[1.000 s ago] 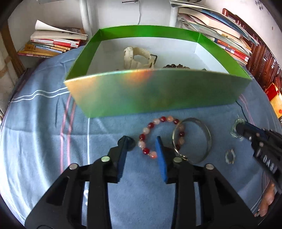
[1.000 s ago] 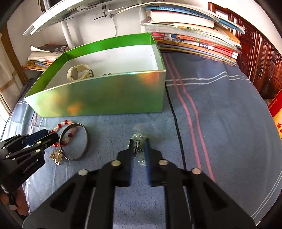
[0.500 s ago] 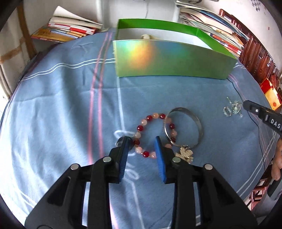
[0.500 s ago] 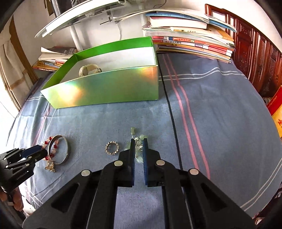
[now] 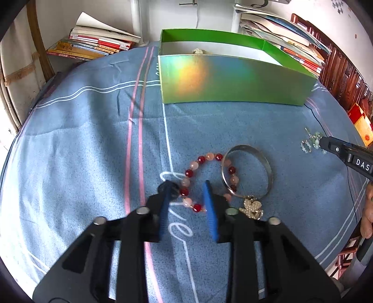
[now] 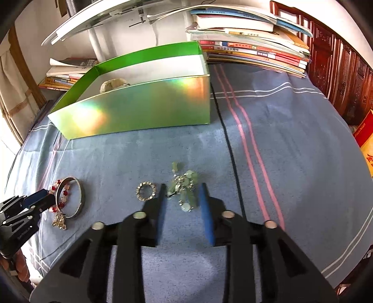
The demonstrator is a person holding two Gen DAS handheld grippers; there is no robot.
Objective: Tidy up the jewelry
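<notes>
A red and pink bead bracelet (image 5: 198, 177) lies on the blue cloth, overlapping a silver bangle (image 5: 247, 171) with a gold charm (image 5: 253, 207). My left gripper (image 5: 186, 187) is open, its blue pads either side of the bracelet's near beads. A pale green bead piece (image 6: 185, 188) lies on the cloth between the open pads of my right gripper (image 6: 181, 188). A small sparkly ring (image 6: 145, 190) lies just left of it. The green box (image 6: 139, 109) stands behind; a cream bracelet (image 6: 113, 84) shows inside.
Stacks of books (image 6: 251, 53) lie behind the box and at the back left (image 5: 93, 43). A dark wooden cabinet (image 6: 345, 74) stands at the right. A white pole (image 5: 136, 21) rises behind. The cloth drops off at the near edge.
My right gripper has opened and let go of the green bead piece, which now lies on the cloth. Both grippers have drawn back from the box. The left gripper stays open around the bead bracelet.
</notes>
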